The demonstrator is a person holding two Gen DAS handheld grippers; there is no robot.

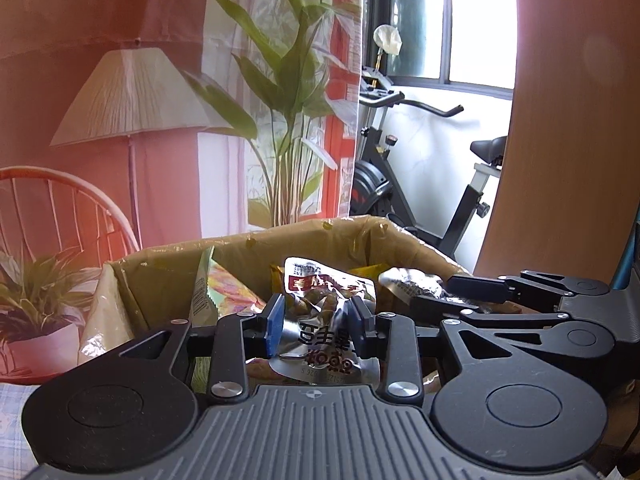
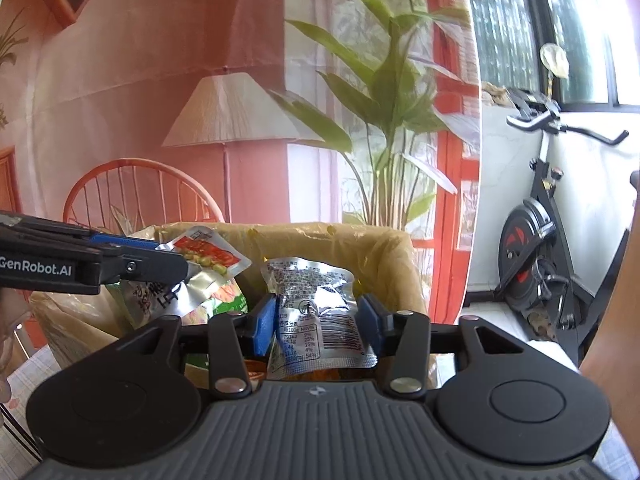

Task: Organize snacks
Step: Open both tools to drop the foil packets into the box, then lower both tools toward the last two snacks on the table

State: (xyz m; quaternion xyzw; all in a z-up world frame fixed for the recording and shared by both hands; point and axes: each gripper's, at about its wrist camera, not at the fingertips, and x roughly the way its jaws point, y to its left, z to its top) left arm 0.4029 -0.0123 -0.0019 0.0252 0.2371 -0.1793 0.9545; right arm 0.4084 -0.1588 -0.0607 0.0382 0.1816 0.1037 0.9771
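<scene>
My left gripper (image 1: 318, 320) is shut on a silver snack packet with a red label (image 1: 324, 304) and holds it over the open cardboard box (image 1: 160, 280). My right gripper (image 2: 318, 320) is shut on a silver snack packet (image 2: 316, 312), print side facing me, held over the same box (image 2: 384, 256). The right gripper also shows in the left wrist view (image 1: 440, 292), with its packet (image 1: 408, 284). The left gripper shows in the right wrist view (image 2: 176, 266), gripping its packet (image 2: 204, 256). More packets, one green and yellow (image 1: 224, 280), lie in the box.
The box has a yellowish plastic lining. An exercise bike (image 1: 424, 184) stands behind it on the right. A wall hanging printed with a lamp, chair and plants (image 1: 168, 120) hangs behind. A checked tablecloth (image 1: 12, 420) lies below at left.
</scene>
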